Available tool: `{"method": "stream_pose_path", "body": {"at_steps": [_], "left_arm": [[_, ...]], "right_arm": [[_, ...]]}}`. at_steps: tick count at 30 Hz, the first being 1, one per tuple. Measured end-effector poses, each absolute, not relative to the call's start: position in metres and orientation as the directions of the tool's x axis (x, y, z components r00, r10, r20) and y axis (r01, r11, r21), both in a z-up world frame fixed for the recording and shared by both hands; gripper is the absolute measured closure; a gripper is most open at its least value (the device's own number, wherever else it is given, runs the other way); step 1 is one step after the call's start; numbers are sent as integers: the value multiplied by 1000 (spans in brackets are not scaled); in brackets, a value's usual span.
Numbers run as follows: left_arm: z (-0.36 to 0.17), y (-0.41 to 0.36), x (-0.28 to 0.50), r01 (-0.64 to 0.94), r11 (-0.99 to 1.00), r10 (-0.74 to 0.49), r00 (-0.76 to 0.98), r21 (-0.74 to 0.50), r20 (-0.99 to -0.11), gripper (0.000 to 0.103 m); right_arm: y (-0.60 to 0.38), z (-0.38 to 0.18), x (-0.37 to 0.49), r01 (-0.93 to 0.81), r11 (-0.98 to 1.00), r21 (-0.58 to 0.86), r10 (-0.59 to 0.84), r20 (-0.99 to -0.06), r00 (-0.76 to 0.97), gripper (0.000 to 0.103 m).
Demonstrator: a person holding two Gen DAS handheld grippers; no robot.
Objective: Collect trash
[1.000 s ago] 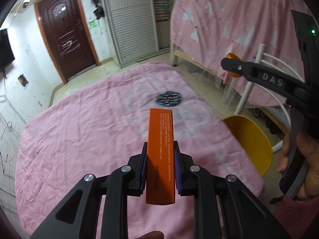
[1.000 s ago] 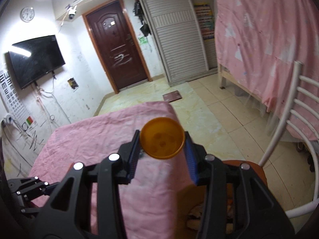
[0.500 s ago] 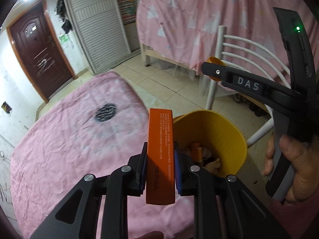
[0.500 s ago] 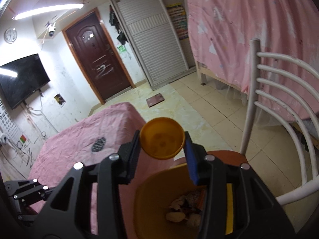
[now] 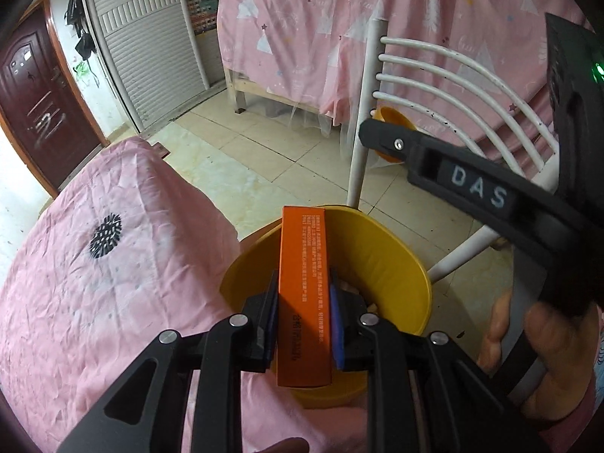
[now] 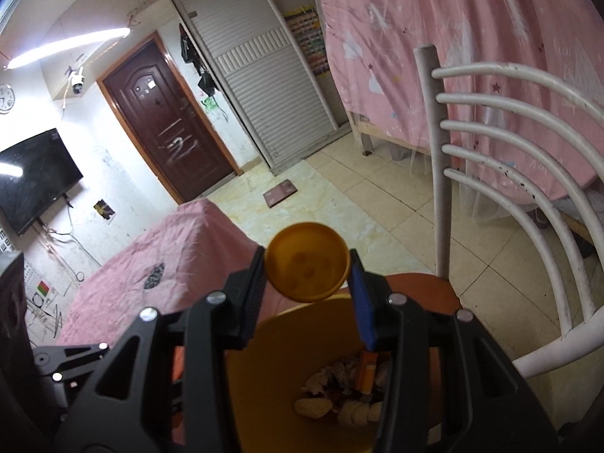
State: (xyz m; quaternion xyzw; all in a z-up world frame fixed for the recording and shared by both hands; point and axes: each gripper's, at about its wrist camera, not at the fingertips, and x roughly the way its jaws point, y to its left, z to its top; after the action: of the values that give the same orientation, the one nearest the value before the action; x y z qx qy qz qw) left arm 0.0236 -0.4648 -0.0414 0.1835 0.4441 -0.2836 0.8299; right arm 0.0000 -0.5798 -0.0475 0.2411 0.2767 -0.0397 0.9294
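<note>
Over the yellow bin (image 5: 392, 264) off the bench's (image 5: 113, 264) corner, left gripper (image 5: 304, 315) fingers clamped the orange box (image 5: 304, 283), right gripper (image 6: 307, 283) pinched an orange cap (image 6: 306, 266) (trash already inside); both drops remained.

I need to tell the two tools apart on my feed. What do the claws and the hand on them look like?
Both are matte black plastic frames with triangular cut-outs and silver screws. The left claw and the right claw each have ribbed black inner faces and blue pads. Seen from the left camera, the right tool bears white "DAS" lettering and a green light. The right hand shows a pink cuff.
</note>
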Motion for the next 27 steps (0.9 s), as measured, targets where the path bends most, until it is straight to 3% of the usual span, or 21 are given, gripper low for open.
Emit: {"method": "stream_pose_path", "body": {"at_steps": [4,9,13,14,15,16,23,27], "left_arm": [[-44,-468,24,631,772,-295,452,69,-842,83],[-46,-467,27,628,775,-290,457,73,-841,55],[-43,-458,28,616,785,-289,455,64,-843,52],[-42,-455,28,613,787,-290,455,60,-842,52],[-39,-449,29,609,791,-294,455,54,-840,52],[-37,-446,29,606,794,-297,457,49,-838,52],[-26,-417,28,574,818,-305,494,42,-814,51],[-17,-400,24,556,830,-313,522,39,-794,48]], "right_arm": [[-582,-52,2,209,876,435,64,-535,842,63],[-578,-54,5,207,876,436,71,-541,838,63],[-575,-57,6,200,877,437,85,-549,831,60],[-573,-58,6,196,878,437,90,-553,828,55],[-573,-58,7,194,879,435,92,-555,827,42],[-571,-57,7,190,881,433,94,-555,826,38],[-557,-55,9,175,889,423,104,-559,823,36],[-548,-49,12,167,893,418,106,-556,824,25]]}}
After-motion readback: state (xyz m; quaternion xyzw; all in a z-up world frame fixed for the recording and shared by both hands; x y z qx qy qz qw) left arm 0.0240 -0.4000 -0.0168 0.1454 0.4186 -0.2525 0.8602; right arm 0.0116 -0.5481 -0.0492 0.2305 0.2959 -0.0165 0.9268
